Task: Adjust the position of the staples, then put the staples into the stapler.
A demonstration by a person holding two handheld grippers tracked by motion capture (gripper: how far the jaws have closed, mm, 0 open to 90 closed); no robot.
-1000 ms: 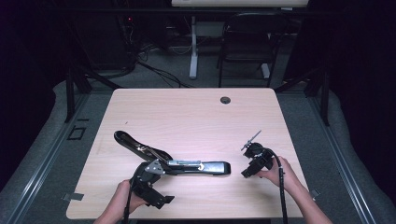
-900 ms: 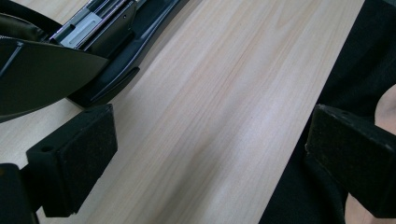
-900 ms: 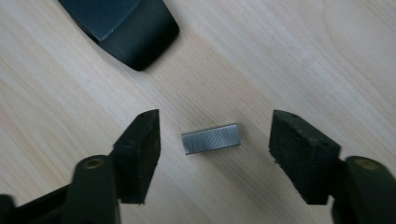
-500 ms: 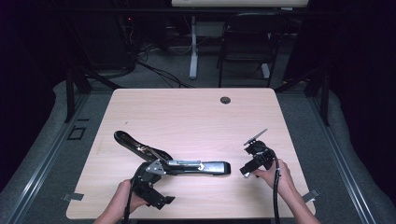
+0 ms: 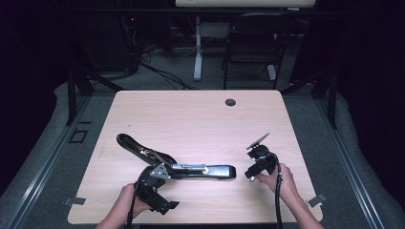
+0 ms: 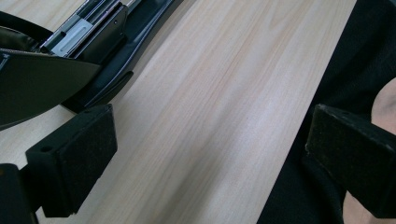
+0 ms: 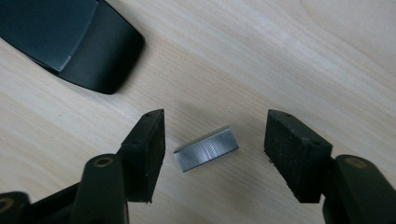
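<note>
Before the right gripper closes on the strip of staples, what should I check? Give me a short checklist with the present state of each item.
1. Right gripper open: ok.
2. Strip of staples between its jaws: ok.
3. Strip flat on the table, touching neither jaw: ok.
4. Stapler opened, its magazine showing: ok.
5. Left gripper open beside the stapler, not holding it: not ok.
6. Magazine free of staples: cannot tell.

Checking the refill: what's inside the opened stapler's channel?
The stapler lies open, its metal channel exposed; whether staples sit inside can't be told. A staple strip lies between the open right gripper jaws.
</note>
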